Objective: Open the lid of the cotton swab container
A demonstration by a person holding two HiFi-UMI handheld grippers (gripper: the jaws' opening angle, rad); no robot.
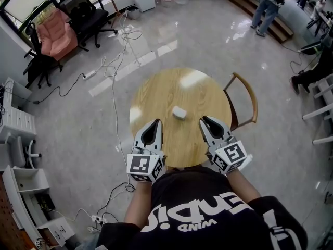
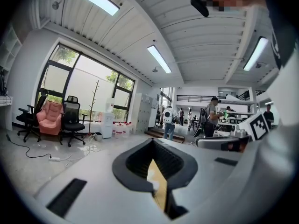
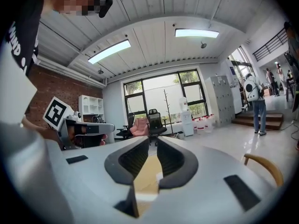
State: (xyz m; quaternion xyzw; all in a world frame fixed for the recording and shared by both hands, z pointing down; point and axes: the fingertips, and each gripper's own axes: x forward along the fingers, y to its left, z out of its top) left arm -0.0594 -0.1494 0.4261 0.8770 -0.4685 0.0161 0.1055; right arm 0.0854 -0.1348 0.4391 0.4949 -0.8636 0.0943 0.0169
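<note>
Head view shows the small white cotton swab container [image 1: 179, 112] ahead, between my closed left gripper [image 1: 156, 123] and barely parted, empty right gripper [image 1: 204, 120], so I'd brace it before prying it open.

Swab container [image 1: 179, 112] sitting mid-table [image 1: 156, 90]; left gripper [image 1: 157, 122] hovering near-left of it, right gripper [image 1: 204, 120] near-right; chair [image 1: 248, 94] standing right of table.

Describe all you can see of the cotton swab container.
The cotton swab container is a small, whitish, rounded box, plastic by its look, lying flat near the middle of the round wooden table. It looks closed, though too small to show a lid seam. Nothing touches it but the table; the left tool and right tool sit short of it.
</note>
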